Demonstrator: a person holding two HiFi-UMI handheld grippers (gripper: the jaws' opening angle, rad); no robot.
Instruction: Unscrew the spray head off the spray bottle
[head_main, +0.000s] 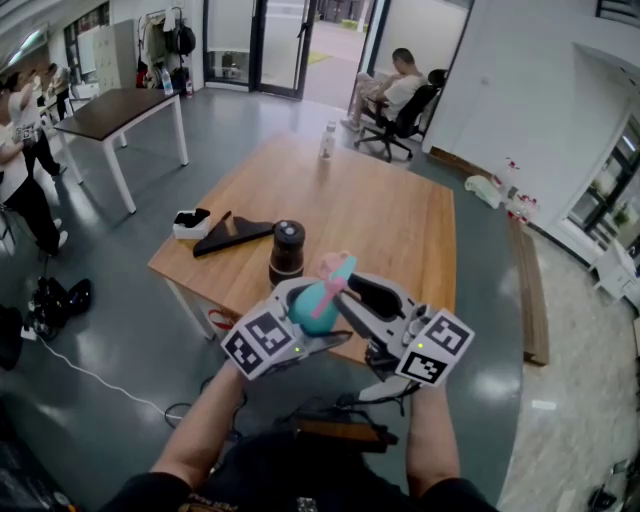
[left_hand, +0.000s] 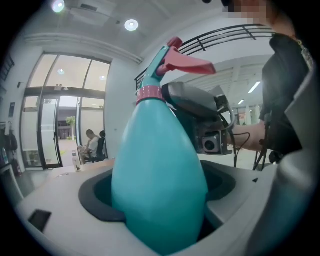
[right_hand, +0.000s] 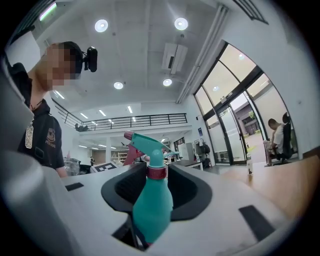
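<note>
Clamping the smooth teal spray bottle by its belly, the left gripper is gripping tight. The right gripper is standing with its jaws apart around the pink collar, the spray head poking beyond.

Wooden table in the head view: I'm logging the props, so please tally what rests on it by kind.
Clear bottle: 1
Dark cylinder: 1
Black wedge-shaped piece: 1
White tray with black contents: 1
Total: 4
</note>
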